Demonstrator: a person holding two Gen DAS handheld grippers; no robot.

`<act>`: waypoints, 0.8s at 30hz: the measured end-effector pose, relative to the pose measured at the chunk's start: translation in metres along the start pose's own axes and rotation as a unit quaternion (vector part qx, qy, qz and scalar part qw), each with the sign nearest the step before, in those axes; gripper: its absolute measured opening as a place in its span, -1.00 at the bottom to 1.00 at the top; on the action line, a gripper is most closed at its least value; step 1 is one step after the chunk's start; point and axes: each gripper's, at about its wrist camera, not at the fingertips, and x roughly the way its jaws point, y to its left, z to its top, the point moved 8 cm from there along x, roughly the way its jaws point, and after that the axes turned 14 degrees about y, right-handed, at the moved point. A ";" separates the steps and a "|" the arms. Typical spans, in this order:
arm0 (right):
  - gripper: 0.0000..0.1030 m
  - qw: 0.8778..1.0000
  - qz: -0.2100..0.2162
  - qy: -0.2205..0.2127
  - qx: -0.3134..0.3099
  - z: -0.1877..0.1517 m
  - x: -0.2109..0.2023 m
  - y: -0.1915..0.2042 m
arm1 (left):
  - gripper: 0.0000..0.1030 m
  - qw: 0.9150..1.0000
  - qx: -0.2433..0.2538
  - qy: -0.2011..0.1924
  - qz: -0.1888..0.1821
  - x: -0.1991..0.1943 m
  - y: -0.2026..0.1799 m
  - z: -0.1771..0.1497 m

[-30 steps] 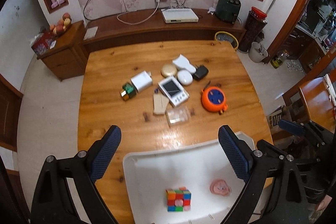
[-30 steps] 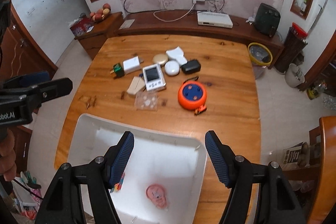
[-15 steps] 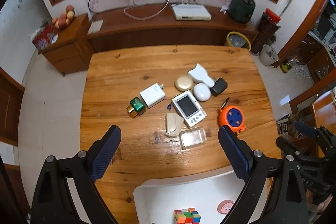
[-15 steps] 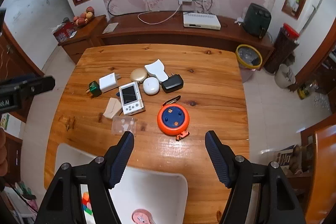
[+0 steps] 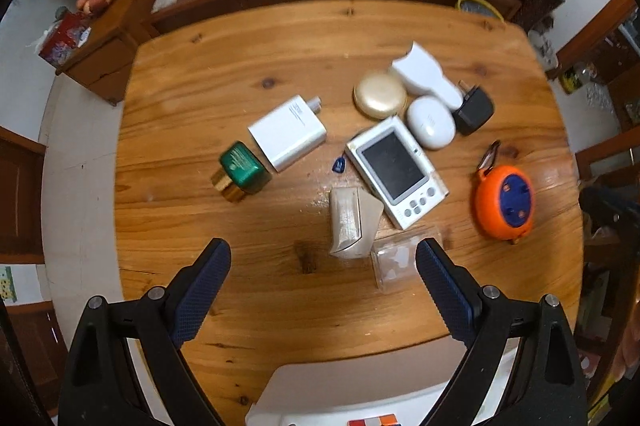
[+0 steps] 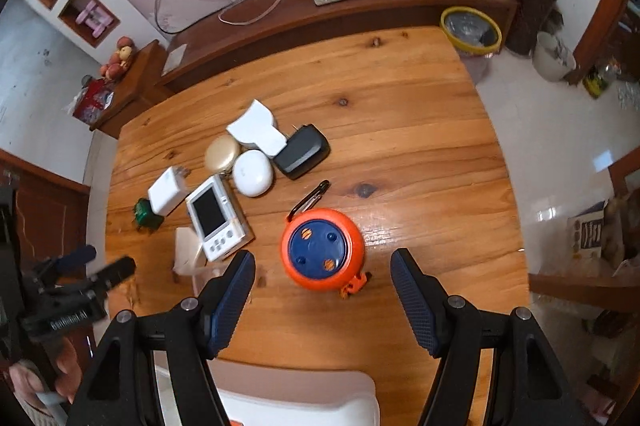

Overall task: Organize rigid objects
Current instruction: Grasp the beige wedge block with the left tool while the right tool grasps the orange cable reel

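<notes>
Presently: left gripper (image 5: 322, 284) spread wide, empty, beige case (image 5: 352, 222) at its 12 o'clock; right gripper (image 6: 322, 300) half-open, empty, orange reel (image 6: 322, 250) at 12 o'clock.

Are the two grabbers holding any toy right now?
No. The left gripper and the right gripper both have open fingers with nothing pinched; the orange reel just lies on the table.

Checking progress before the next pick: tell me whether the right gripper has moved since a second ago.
Yes. The right gripper has moved from over the white bin forward to the orange reel, closer to the table.
</notes>
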 end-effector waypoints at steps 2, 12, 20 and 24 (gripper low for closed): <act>0.38 1.000 0.001 0.014 0.002 0.005 0.015 -0.001 | 0.84 1.000 -0.001 0.012 -0.001 0.011 -0.002 0.004; 0.38 0.998 -0.032 0.049 -0.032 0.011 0.072 0.010 | 0.84 0.999 -0.014 0.052 0.001 0.050 -0.003 0.013; 0.41 0.995 -0.060 0.067 -0.039 0.008 0.091 0.012 | 0.84 0.997 -0.017 0.069 -0.003 0.065 -0.006 0.016; 0.48 0.995 -0.058 0.069 -0.036 0.008 0.093 0.011 | 0.84 0.997 -0.021 0.072 0.000 0.071 -0.004 0.018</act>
